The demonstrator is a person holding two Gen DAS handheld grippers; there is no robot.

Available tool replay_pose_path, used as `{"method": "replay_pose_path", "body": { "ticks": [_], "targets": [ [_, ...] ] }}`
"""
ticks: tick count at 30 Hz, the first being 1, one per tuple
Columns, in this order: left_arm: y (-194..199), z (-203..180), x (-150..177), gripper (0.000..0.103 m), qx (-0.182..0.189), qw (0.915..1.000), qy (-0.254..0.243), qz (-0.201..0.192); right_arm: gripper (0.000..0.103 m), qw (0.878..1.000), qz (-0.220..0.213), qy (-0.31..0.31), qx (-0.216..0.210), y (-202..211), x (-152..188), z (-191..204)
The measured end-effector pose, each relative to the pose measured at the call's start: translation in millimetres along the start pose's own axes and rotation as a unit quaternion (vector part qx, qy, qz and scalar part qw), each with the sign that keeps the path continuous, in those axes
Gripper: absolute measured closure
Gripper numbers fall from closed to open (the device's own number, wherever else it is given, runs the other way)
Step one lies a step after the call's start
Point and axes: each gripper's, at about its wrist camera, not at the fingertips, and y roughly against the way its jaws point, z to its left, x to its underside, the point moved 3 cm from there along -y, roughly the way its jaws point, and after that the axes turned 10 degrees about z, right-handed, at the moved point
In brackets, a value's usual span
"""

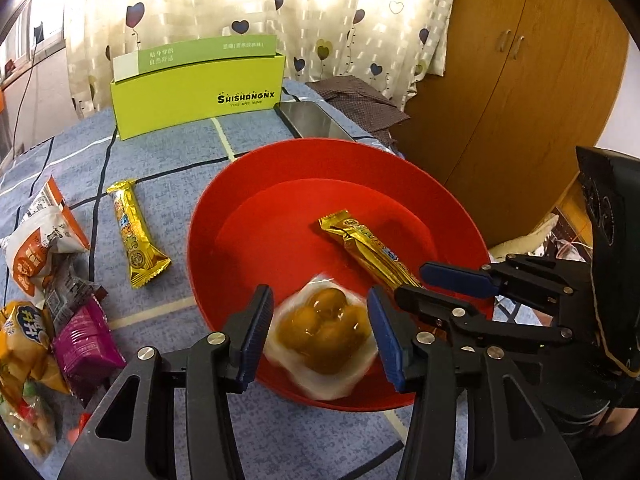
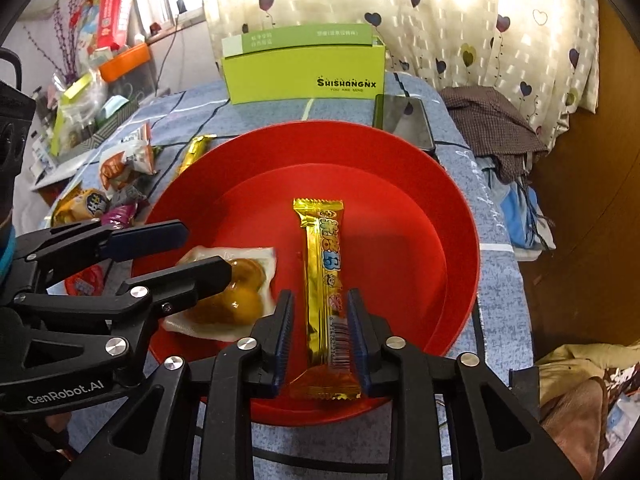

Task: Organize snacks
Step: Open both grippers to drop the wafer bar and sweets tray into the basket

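Observation:
A red bowl sits on the blue checked cloth. A gold snack bar lies in it. My right gripper straddles the bar's near end, open, with a thin gap at each pad. A clear pack of brown balls is at the bowl's near left side and looks blurred. My left gripper stands open around it, with neither pad pressing on it.
A second gold bar lies on the cloth left of the bowl. Several snack packs are heaped at the far left. A green box and a phone stand behind the bowl. The table's right edge runs close to the bowl.

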Motion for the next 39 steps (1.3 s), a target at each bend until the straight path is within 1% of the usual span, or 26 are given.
{"method": "replay_pose_path", "body": {
  "ticks": [2, 5, 14, 19, 25, 28, 39],
  "targets": [
    [3, -1, 1, 0.052, 0.003, 1.0, -0.001, -0.005, 0.071, 1.0, -0.003, 0.0, 0.001, 3, 1, 0],
    [12, -1, 4, 0.051, 0.004, 0.9998, 0.001, -0.017, 0.069, 1.0, -0.011, 0.002, 0.002, 11, 3, 2],
    [48, 1, 19, 0.051, 0.002, 0.9983, 0.01, -0.057, 0.066, 0.999, -0.041, 0.019, -0.01, 32, 7, 20],
    [57, 7, 28, 0.051, -0.003, 0.9978, 0.02, -0.062, 0.066, 0.998, -0.045, 0.033, -0.02, 36, 8, 35],
    [69, 17, 41, 0.051, -0.025, 0.9963, 0.035, -0.075, 0.066, 0.997, -0.05, 0.049, -0.029, 40, 8, 52],
    [74, 24, 48, 0.051, -0.029, 0.9953, 0.048, -0.079, 0.066, 0.996, -0.051, 0.058, -0.034, 41, 8, 61],
    [84, 54, 74, 0.051, -0.043, 0.9925, 0.085, -0.077, 0.066, 0.994, -0.047, 0.082, -0.045, 40, 11, 85]
  ]
}}
